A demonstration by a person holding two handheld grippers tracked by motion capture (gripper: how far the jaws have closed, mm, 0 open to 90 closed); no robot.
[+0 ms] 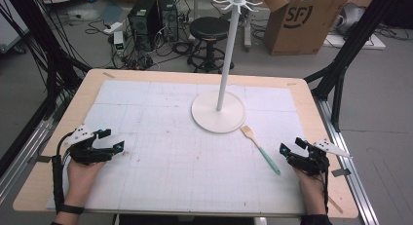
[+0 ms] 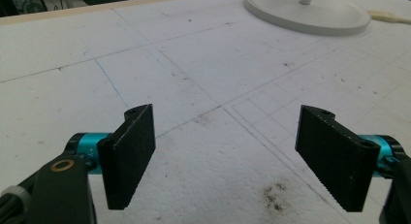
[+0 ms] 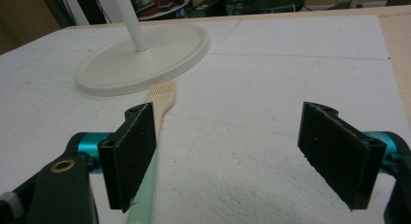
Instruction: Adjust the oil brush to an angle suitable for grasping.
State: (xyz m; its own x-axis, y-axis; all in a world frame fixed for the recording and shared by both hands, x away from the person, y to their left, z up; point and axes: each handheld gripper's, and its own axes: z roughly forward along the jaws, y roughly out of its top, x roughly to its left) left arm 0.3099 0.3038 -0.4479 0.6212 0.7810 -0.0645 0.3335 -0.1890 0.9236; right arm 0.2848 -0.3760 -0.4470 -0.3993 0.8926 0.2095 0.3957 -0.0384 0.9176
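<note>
High view: brush lies flat at 4 o'clock of stand. Right gripper, jaws apart, rests just beside the handle; left gripper gapes empty.

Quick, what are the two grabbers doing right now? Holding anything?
Left gripper: open, holding nothing.
Right gripper: open, holding nothing; the brush lies on the table beside it.

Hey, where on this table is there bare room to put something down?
The widest bare patch of mat runs between the left gripper and the brush, in front of the stand. The far-left corner behind the left gripper is also bare. It is tighter on the right, where stand base, brush and right gripper sit close together.
</note>
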